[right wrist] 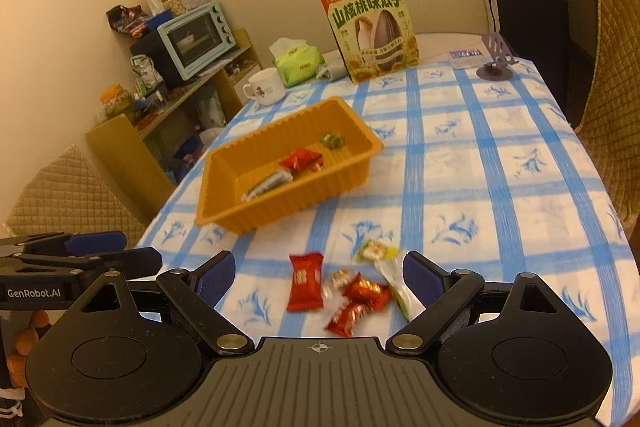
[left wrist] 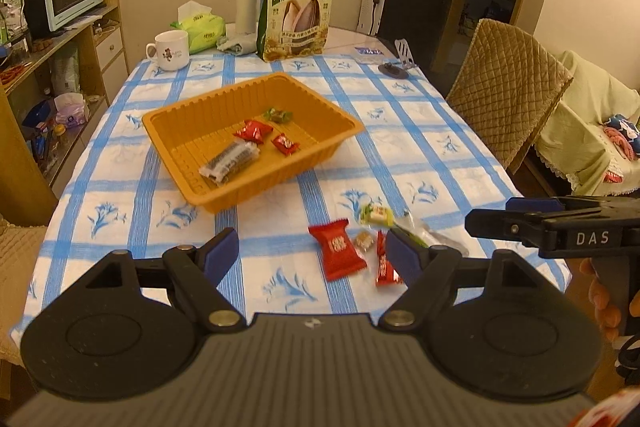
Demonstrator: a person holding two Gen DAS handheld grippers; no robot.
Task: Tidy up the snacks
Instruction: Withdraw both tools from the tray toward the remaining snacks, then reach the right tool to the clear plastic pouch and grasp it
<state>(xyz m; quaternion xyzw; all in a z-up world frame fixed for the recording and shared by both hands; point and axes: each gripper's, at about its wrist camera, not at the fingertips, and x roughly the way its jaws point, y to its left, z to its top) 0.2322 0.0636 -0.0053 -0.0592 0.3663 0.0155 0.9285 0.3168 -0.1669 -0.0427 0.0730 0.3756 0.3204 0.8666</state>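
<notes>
Both grippers hover with jaws spread wide, holding nothing: the left gripper (left wrist: 312, 255) and right gripper (right wrist: 318, 279) each frame the loose candies (right wrist: 344, 287) lying just before the orange tray (left wrist: 192, 131). Four wrapped snacks (left wrist: 250, 143) lie inside that tray.

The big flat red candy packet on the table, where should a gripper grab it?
Probably across the flat red packet's narrow middle, coming down from above. It lies flat on the tablecloth, its left side clear; a small gold candy sits close on its right.
</notes>
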